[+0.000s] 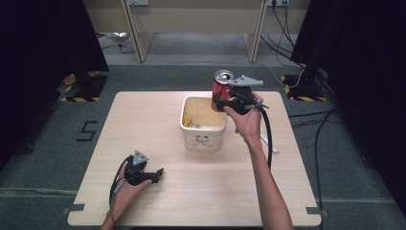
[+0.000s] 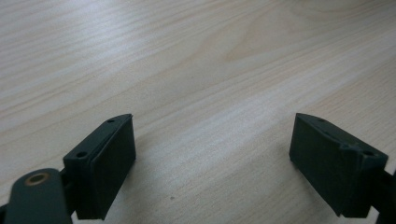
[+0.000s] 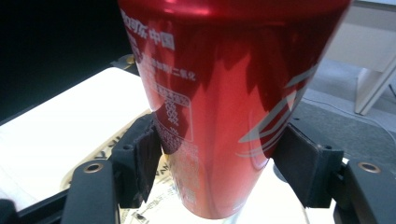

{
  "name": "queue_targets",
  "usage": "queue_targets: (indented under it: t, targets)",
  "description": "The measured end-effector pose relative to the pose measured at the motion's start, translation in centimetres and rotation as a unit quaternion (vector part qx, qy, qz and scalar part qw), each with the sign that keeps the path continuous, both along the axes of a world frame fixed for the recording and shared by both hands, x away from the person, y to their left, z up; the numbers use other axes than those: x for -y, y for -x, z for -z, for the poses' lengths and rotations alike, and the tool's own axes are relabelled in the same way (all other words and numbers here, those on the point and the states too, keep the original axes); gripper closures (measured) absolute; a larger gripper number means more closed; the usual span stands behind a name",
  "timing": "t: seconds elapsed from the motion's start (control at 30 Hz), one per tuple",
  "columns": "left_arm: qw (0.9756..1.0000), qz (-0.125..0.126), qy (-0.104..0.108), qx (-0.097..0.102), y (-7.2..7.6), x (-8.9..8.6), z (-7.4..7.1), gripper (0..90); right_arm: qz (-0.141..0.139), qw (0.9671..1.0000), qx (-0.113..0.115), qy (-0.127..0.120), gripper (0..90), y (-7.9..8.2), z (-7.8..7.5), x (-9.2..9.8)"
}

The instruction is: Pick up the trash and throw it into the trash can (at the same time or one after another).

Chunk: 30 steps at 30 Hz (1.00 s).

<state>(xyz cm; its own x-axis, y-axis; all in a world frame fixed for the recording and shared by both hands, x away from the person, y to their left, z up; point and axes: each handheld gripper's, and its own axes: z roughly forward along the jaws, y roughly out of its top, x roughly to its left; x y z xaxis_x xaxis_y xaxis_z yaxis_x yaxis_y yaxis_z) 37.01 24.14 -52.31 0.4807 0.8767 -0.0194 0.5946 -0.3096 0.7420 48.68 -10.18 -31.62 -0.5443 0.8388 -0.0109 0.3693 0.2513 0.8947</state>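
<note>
While claw (image 1: pixel 225 101) grips can (image 1: pixel 221 89), bin (image 1: pixel 203 136) possibly littered

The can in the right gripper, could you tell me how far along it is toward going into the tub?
Done: the red can is lifted off the table, clamped in the right gripper. In hand: it hangs over the right rim of the cream tub. Left: lowering it in and letting go. The left gripper rests open over bare wood.
</note>
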Motion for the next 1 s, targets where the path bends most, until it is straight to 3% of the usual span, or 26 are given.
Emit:
queue_targets:
  t: [0.53,1.0]
  targets:
    - [1.0,0.001,-0.001,0.0,0.0,0.0,0.0,13.6,-0.048,0.998,-0.039,0.015,34.1,-1.1,2.8,-5.1]
    - [1.0,0.001,0.0,-0.002,0.0,0.0,0.0,13.6,-0.071,0.9948,-0.063,0.037,34.1,-1.3,4.5,-7.4]
